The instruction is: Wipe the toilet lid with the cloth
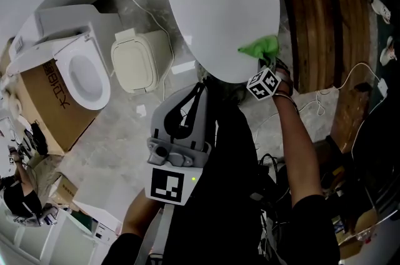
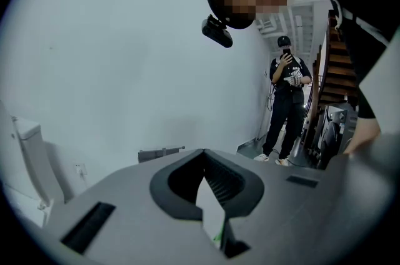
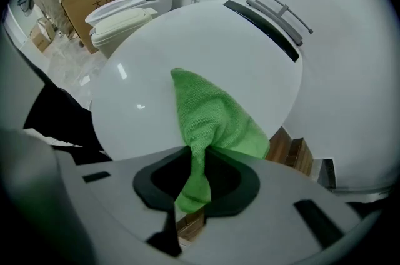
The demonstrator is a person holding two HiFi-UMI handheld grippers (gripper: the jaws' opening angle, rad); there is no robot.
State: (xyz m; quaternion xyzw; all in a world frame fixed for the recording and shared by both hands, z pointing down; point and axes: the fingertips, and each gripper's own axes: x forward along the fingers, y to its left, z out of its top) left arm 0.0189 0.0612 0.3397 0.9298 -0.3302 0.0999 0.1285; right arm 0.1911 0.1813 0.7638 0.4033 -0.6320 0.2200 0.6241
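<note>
The white toilet lid lies closed at the top of the head view and fills the right gripper view. A green cloth rests on the lid's near right edge. My right gripper is shut on the cloth's near end. In the right gripper view the cloth runs from the jaws out across the lid. My left gripper is held near my body below the lid's front edge, jaws together and holding nothing. In its own view the left gripper faces a bare white wall.
A second toilet with a beige lid beside it stands to the left, by a cardboard box. Wooden boards and cables lie to the right. A person stands by the stairs.
</note>
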